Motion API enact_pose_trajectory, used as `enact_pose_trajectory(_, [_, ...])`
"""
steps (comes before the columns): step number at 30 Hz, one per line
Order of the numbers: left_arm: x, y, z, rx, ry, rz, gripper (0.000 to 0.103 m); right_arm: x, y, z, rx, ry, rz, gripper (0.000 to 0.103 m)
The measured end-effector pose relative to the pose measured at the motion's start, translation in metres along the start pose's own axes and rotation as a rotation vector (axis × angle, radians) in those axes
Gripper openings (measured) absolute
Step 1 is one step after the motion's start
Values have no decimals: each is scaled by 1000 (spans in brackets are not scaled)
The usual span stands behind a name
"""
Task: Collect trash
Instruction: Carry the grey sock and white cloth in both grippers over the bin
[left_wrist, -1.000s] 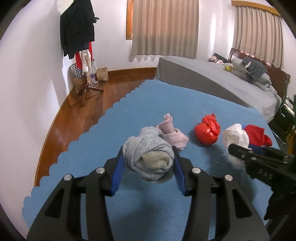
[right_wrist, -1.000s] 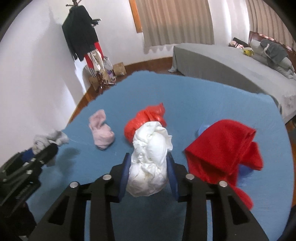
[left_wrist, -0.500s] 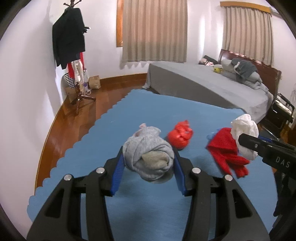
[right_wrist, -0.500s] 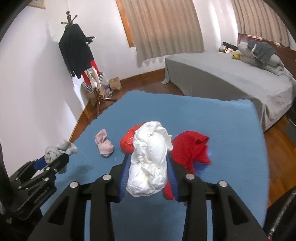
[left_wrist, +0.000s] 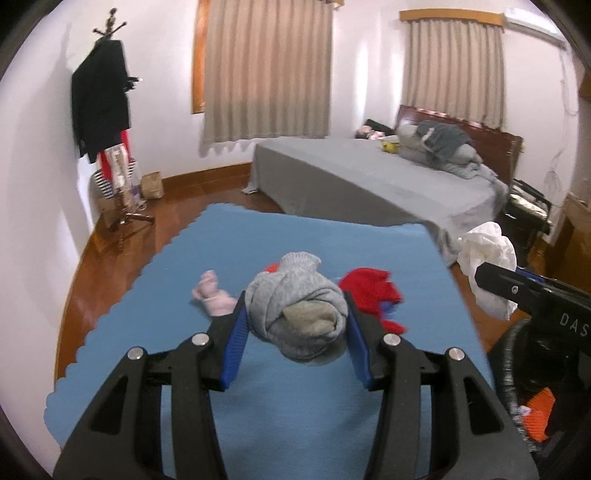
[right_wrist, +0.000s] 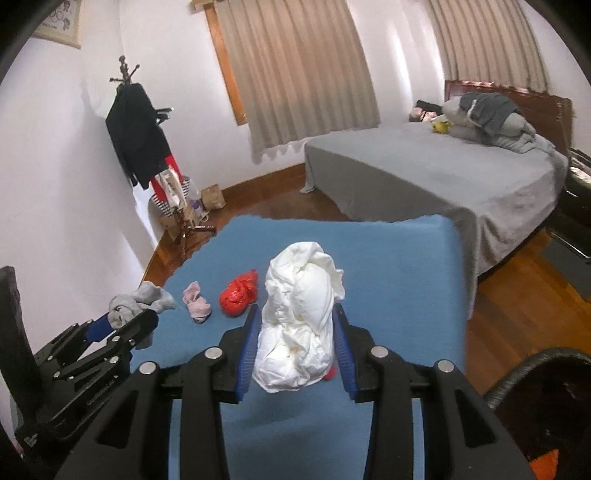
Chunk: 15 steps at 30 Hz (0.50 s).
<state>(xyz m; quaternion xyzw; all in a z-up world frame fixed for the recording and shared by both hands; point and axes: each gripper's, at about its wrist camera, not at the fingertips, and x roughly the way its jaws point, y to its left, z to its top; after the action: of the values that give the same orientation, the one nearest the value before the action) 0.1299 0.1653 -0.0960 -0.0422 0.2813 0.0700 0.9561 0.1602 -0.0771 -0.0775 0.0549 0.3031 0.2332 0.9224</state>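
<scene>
My left gripper (left_wrist: 295, 325) is shut on a grey balled-up sock (left_wrist: 297, 306) and holds it high above the blue mat (left_wrist: 295, 243). My right gripper (right_wrist: 297, 343) is shut on a white crumpled wad (right_wrist: 301, 317), also lifted; the wad also shows at the right of the left wrist view (left_wrist: 487, 262). On the mat lie a pink sock (right_wrist: 197, 304), a red crumpled bag (right_wrist: 238, 297) and a red cloth (left_wrist: 369, 290). The left gripper with the grey sock (right_wrist: 138, 301) shows at the left of the right wrist view.
A black round bin rim (right_wrist: 535, 363) sits at the lower right, with orange scraps (left_wrist: 539, 410) inside. A grey bed (left_wrist: 369, 184) stands behind the mat. A coat rack (left_wrist: 110, 129) stands at the left wall. Wooden floor surrounds the mat.
Both grippers have risen and pulled back from the mat with their loads. The items on the mat look smaller and farther. The bin has come into view at the lower right.
</scene>
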Motion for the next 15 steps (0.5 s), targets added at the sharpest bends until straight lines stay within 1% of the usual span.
enact_pose_trajectory(9, [-26,-65,-5,62,-24,-114,47,-69,-41,-7,46,-73,-77,38])
enact_pose_trajectory(15, [-44,-97,-12,89,-30,-179,47,-114,-65,-19,67,-113,-154,38])
